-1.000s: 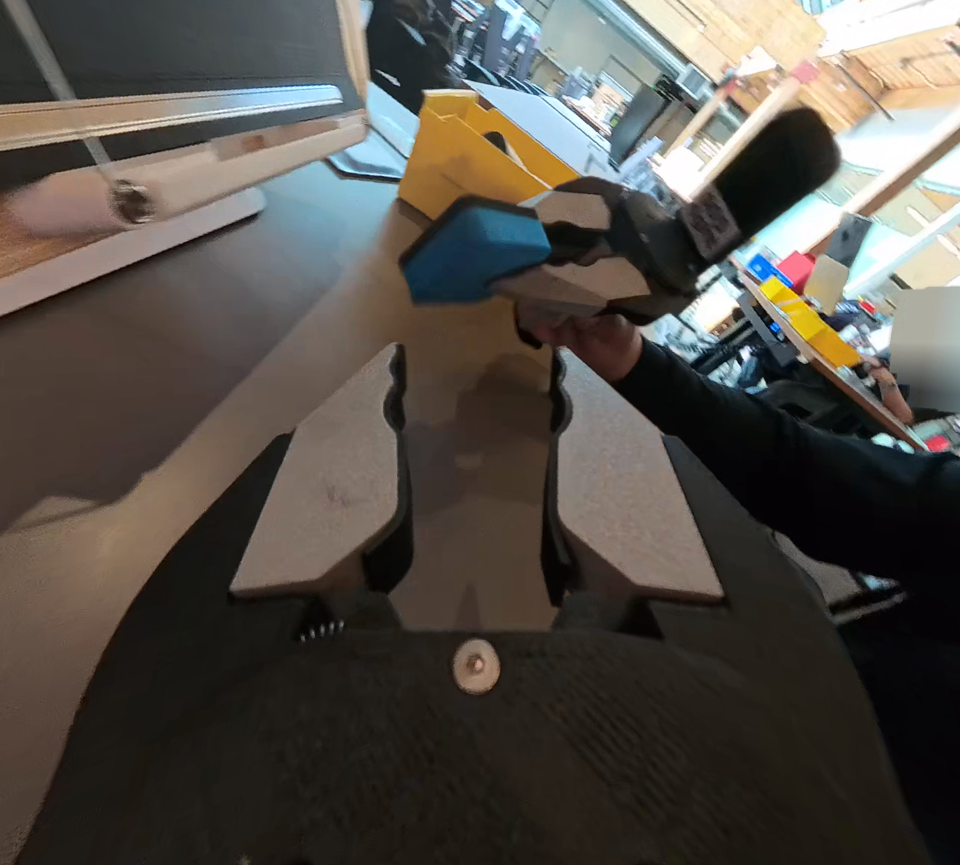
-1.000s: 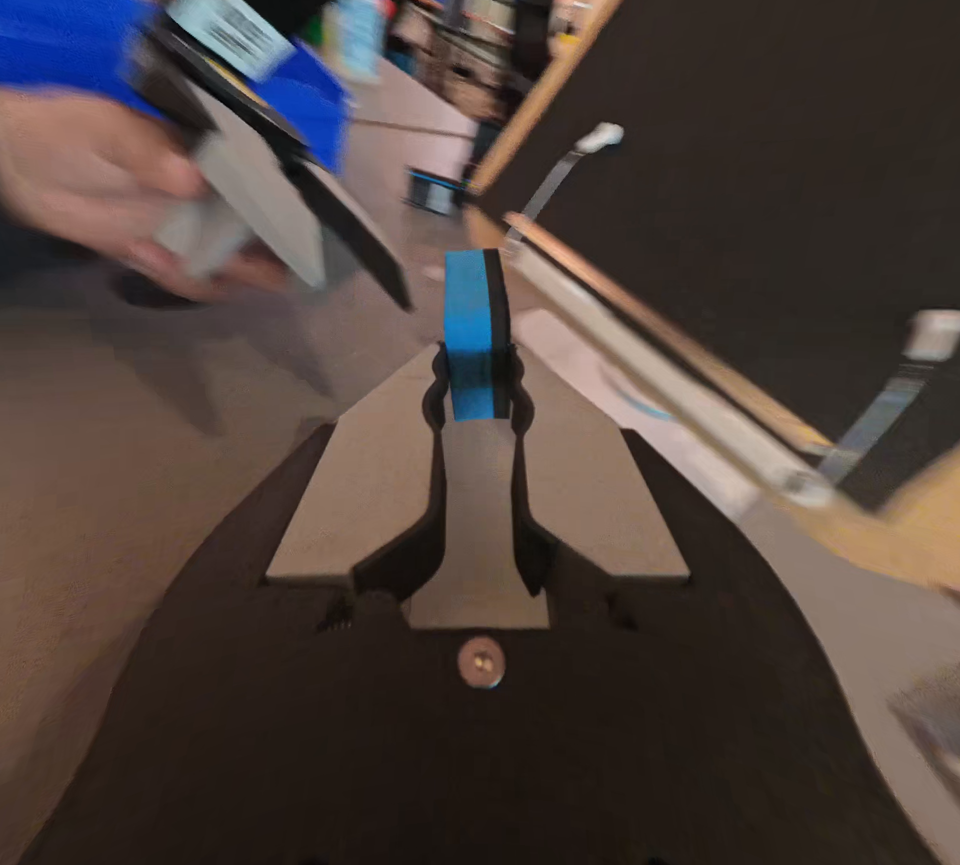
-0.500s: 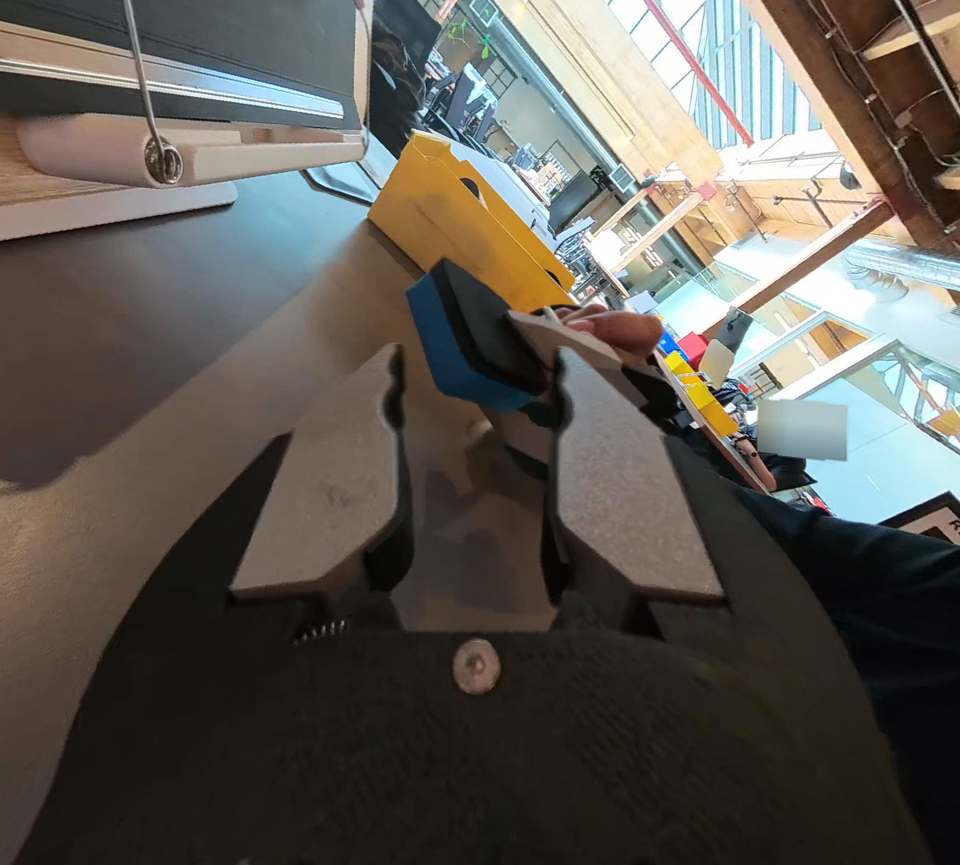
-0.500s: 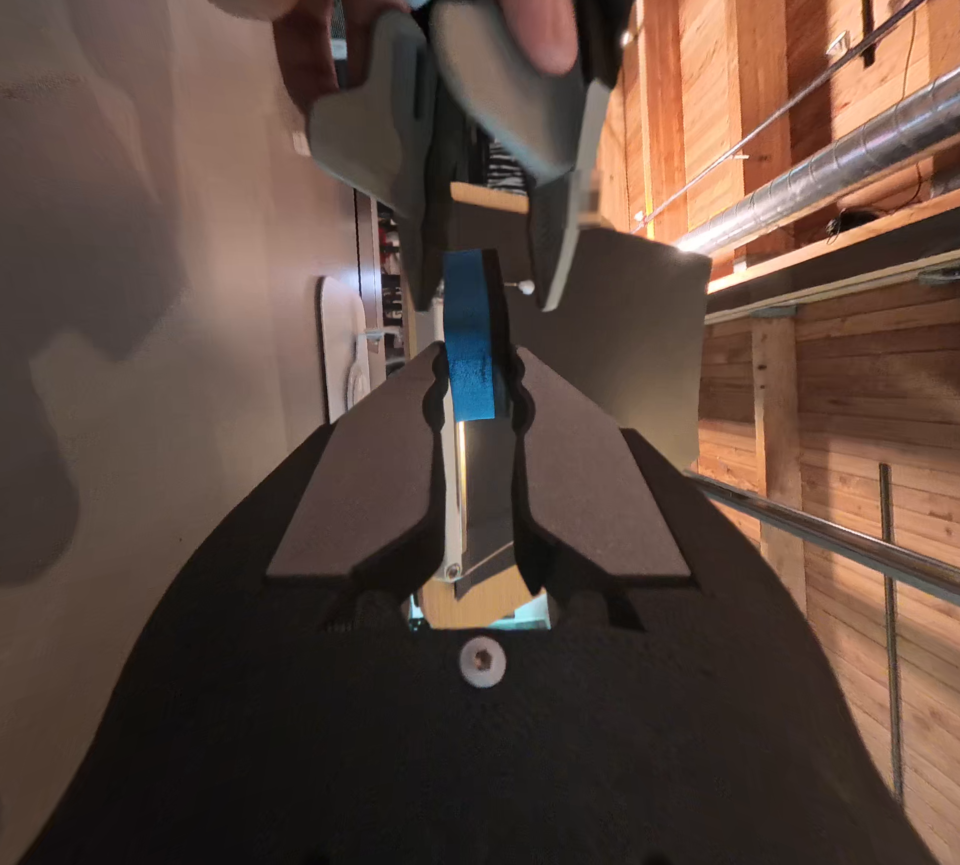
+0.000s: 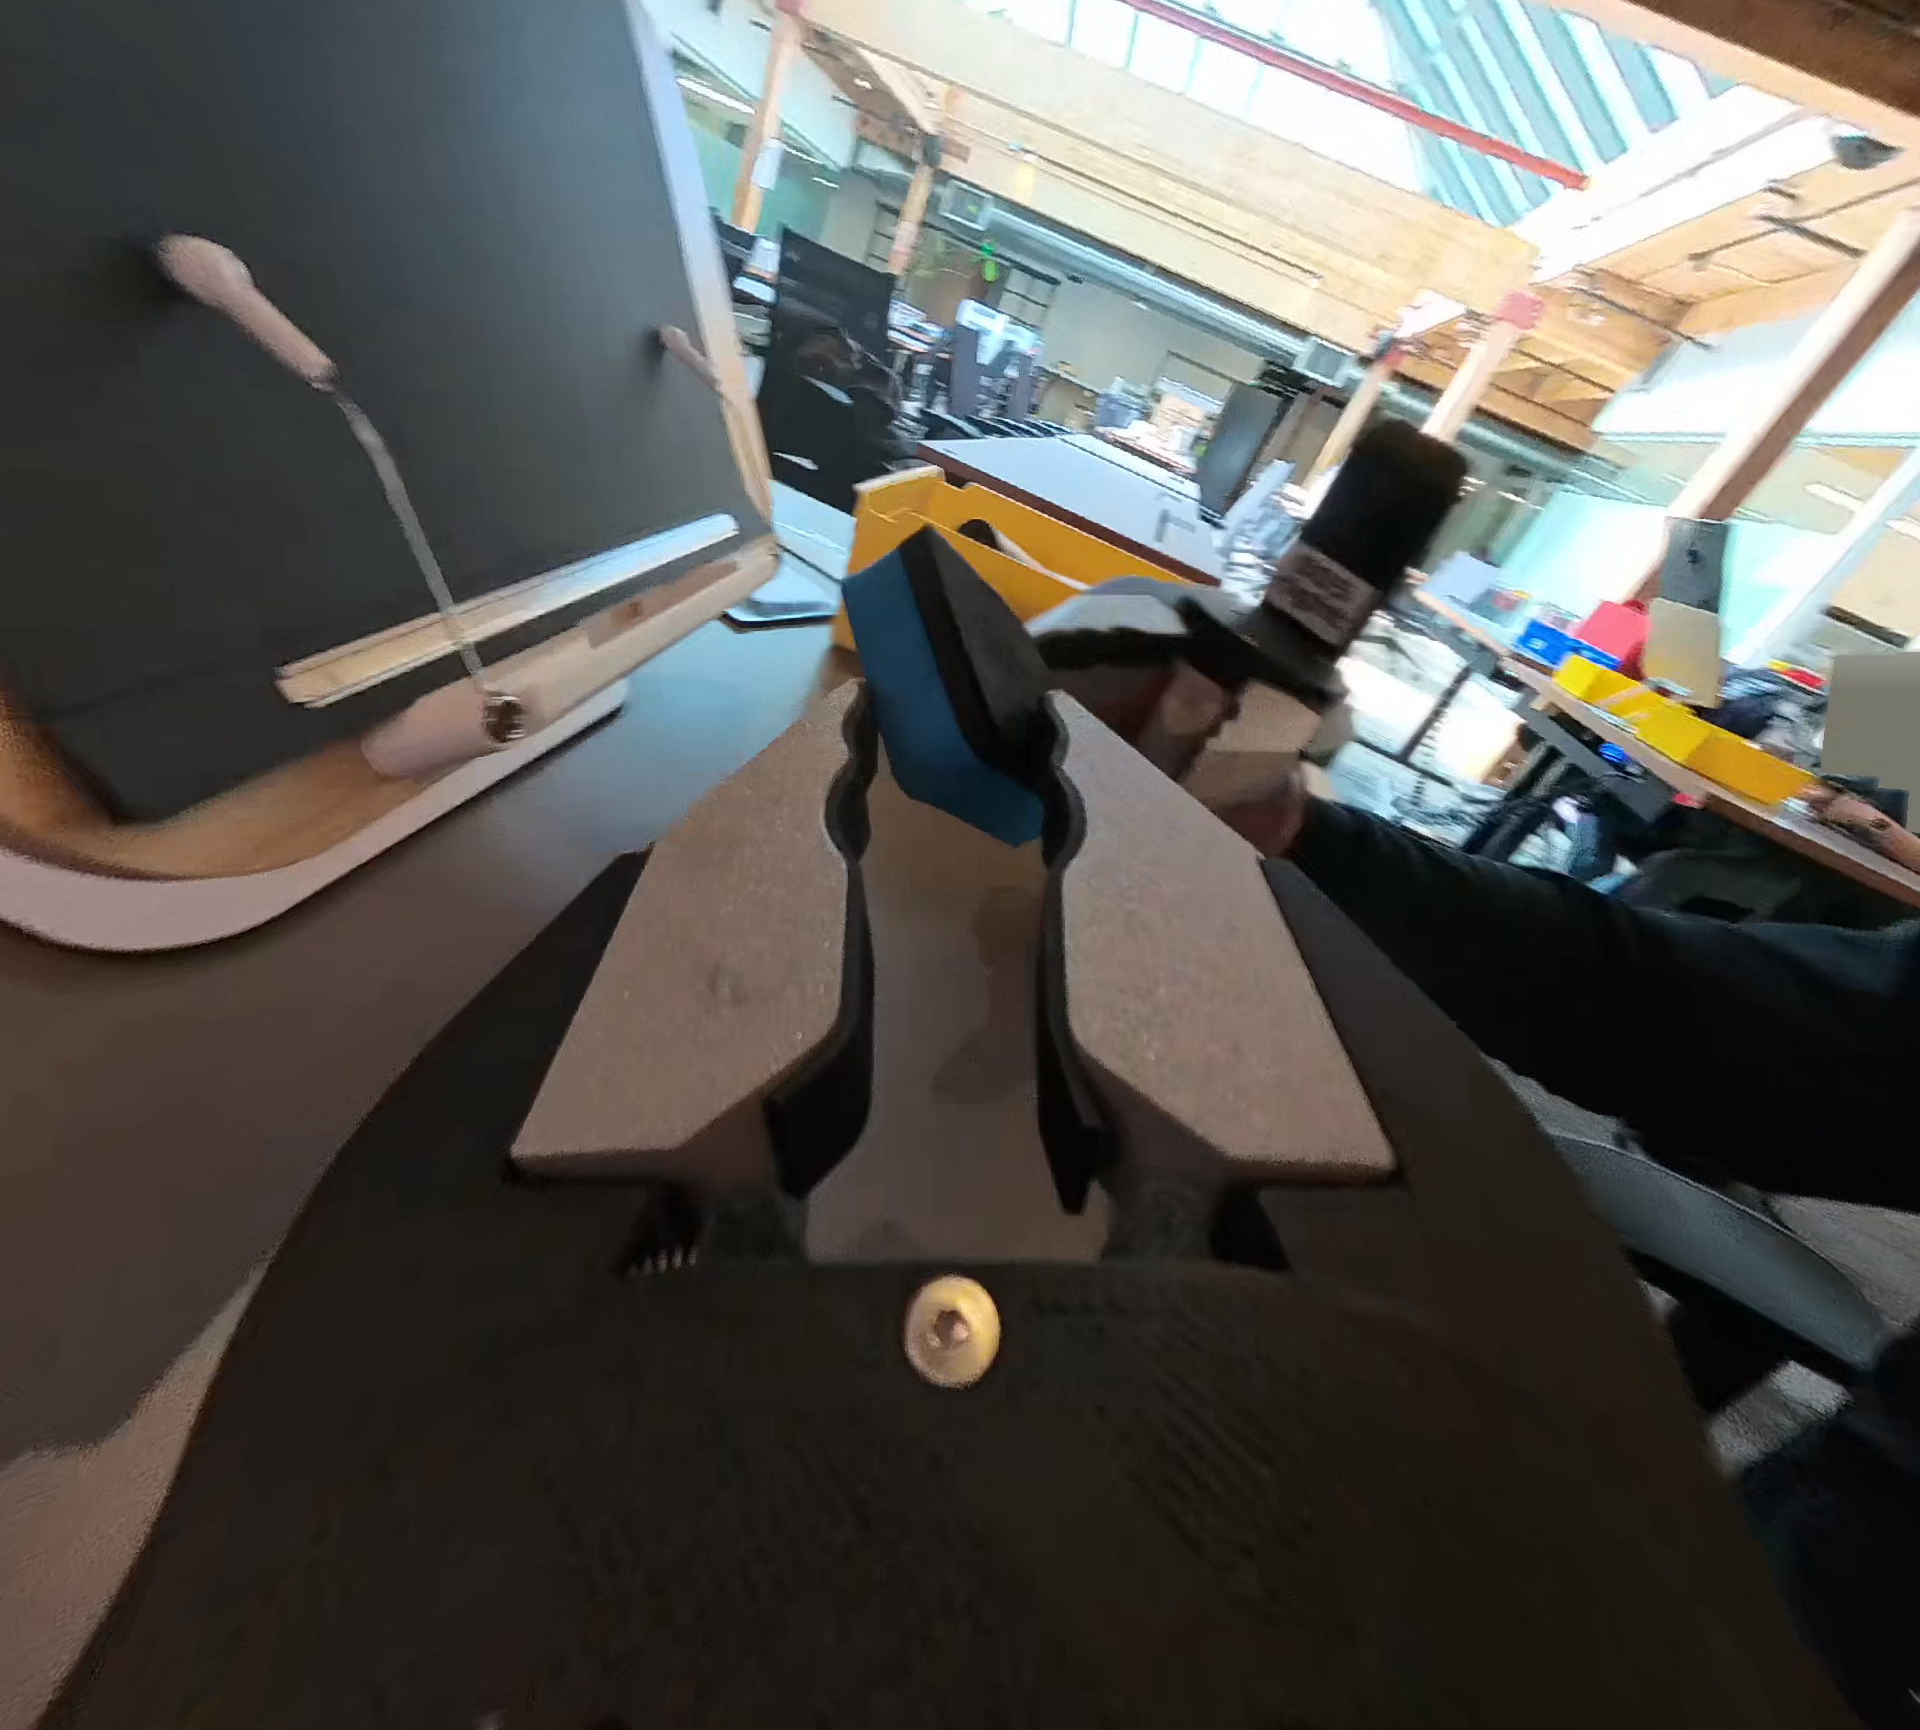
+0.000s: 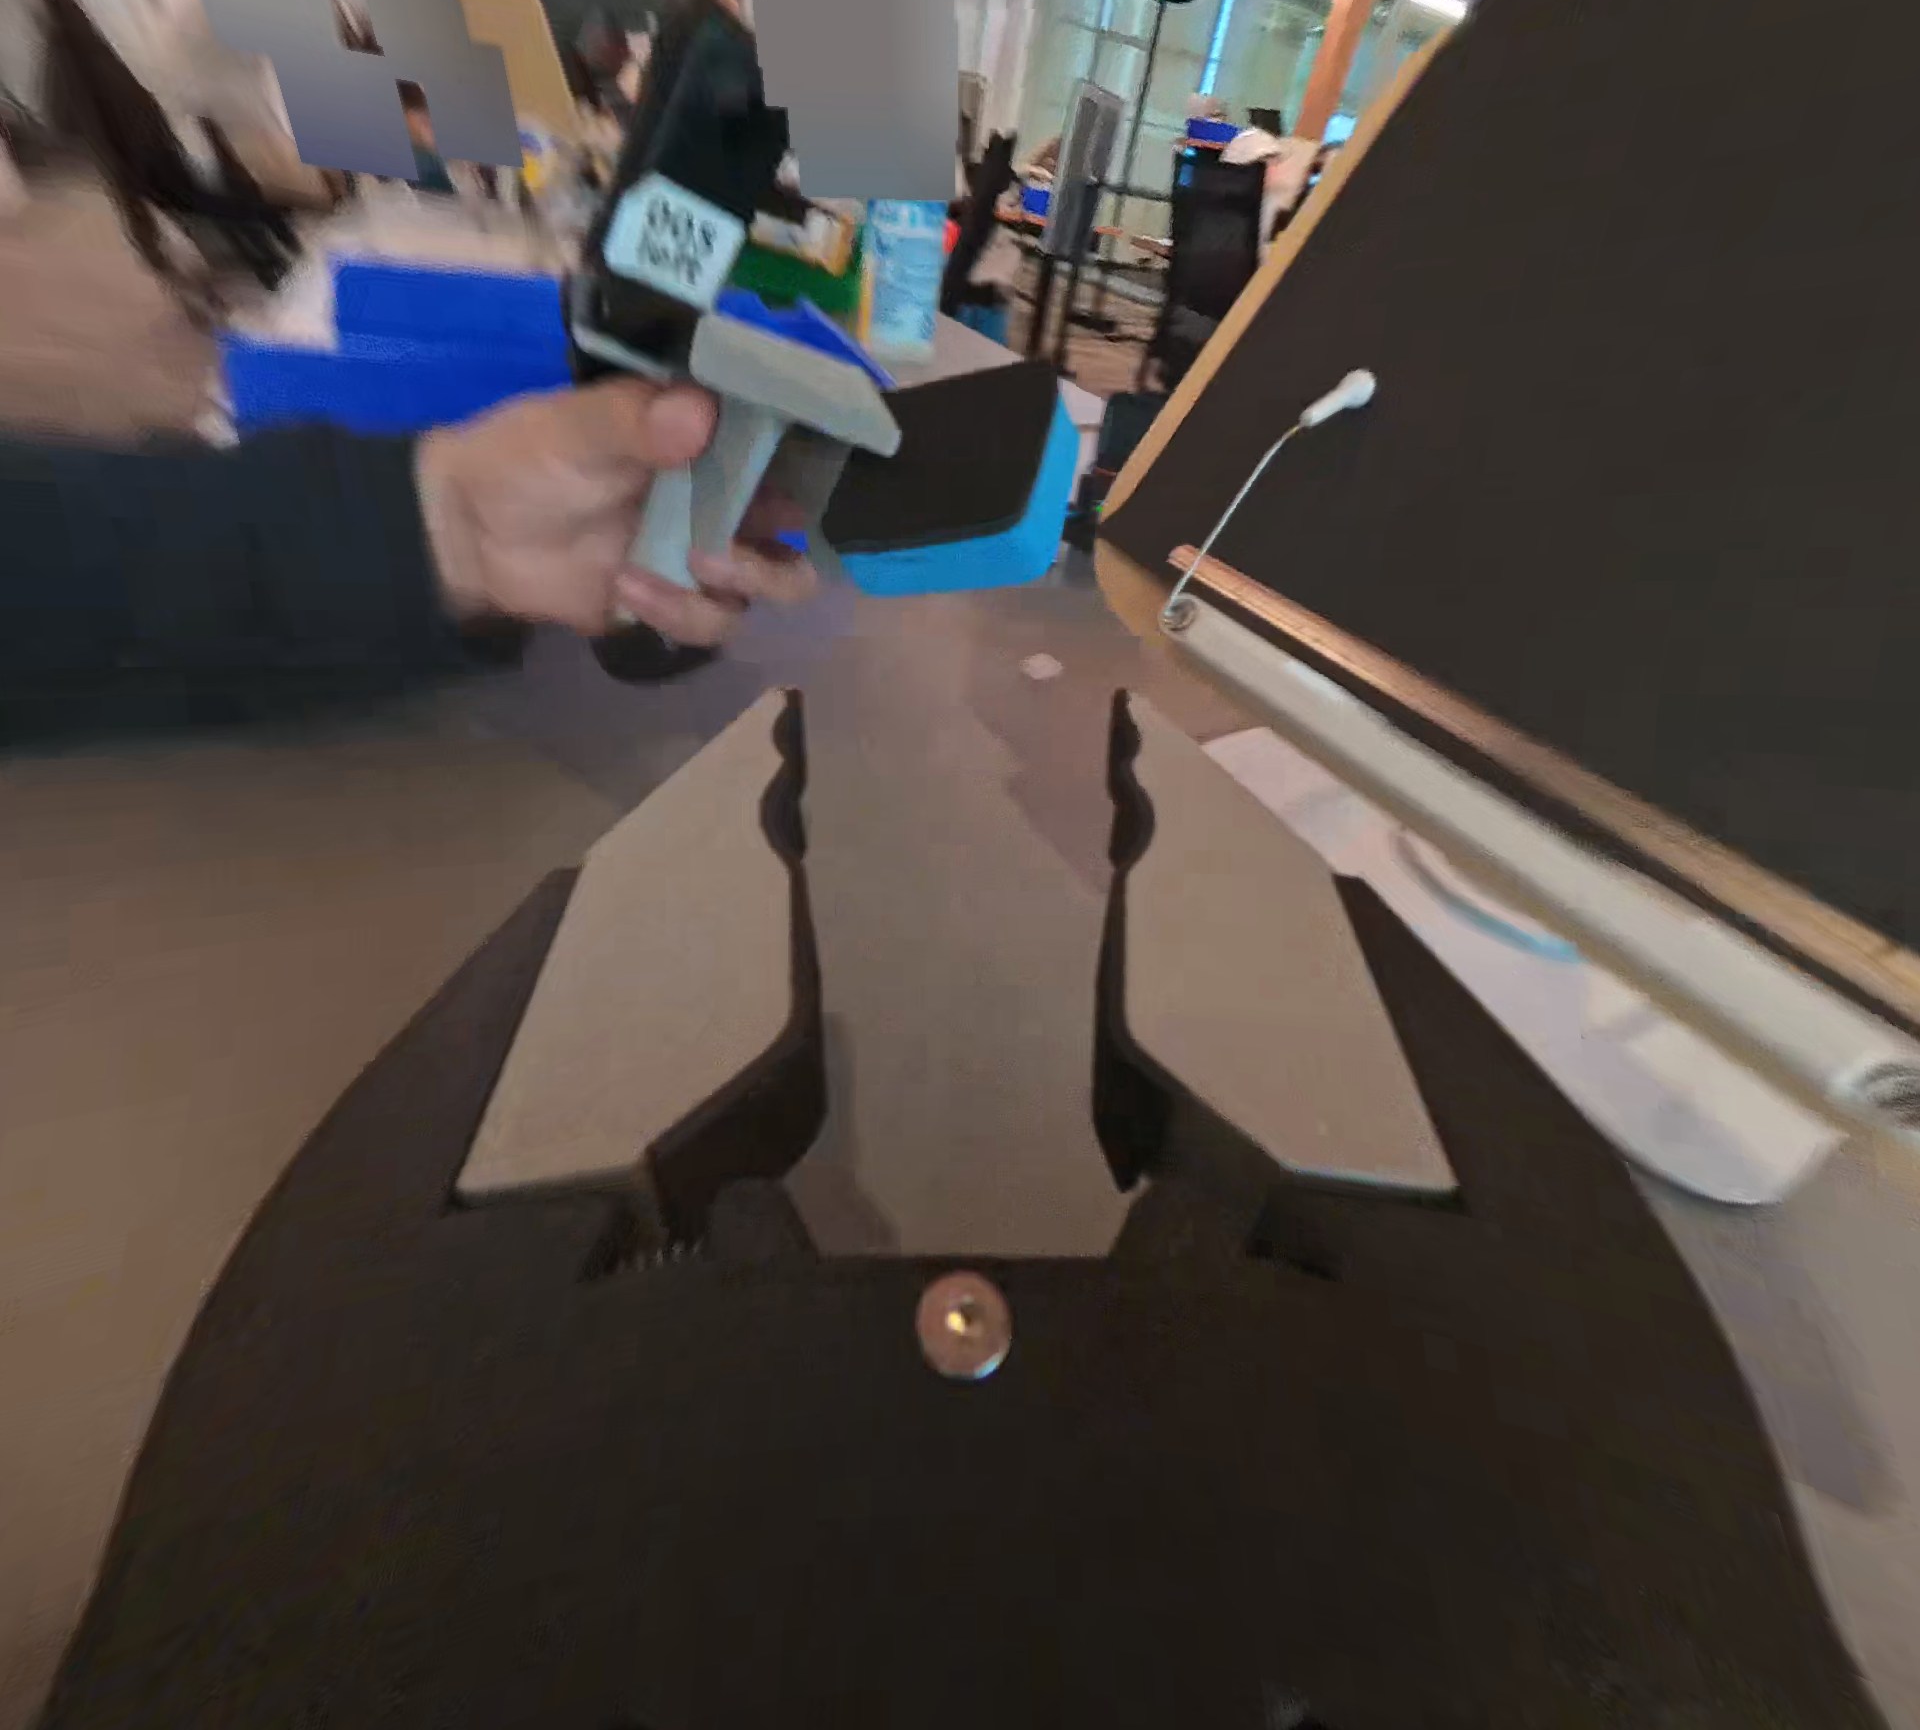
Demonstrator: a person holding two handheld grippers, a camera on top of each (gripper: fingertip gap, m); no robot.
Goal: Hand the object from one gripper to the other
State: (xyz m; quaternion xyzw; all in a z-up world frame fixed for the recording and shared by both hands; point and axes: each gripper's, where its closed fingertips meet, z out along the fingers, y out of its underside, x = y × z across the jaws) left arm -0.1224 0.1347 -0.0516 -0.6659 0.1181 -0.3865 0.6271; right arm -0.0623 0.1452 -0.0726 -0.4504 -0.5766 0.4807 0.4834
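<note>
The object is a foam block with a blue layer and a black layer (image 5: 904, 672). My left gripper (image 5: 951, 724) is shut on it, pinching it at the fingertips above the table. In the right wrist view the block (image 6: 956, 485) sticks out of the left gripper (image 6: 862, 496), which a hand holds farther off at the left. My right gripper (image 6: 954, 714) is open and empty, with only the tabletop between its fingers. It also shows in the left wrist view (image 5: 1143, 683), just behind and to the right of the block.
A black board on a wooden stand with a white base (image 5: 312, 330) stands at the left of the brown table (image 5: 260, 1005); it shows at the right in the right wrist view (image 6: 1610, 330). A yellow bin (image 5: 997, 548) sits behind the block. A blue bin (image 6: 416, 340) stands behind the left hand. The gap from one gripper's tips to the other's is roughly 7 centimeters.
The block has passed from my right gripper to my left. The left gripper closed on it; the right gripper opened, let go and drew back.
</note>
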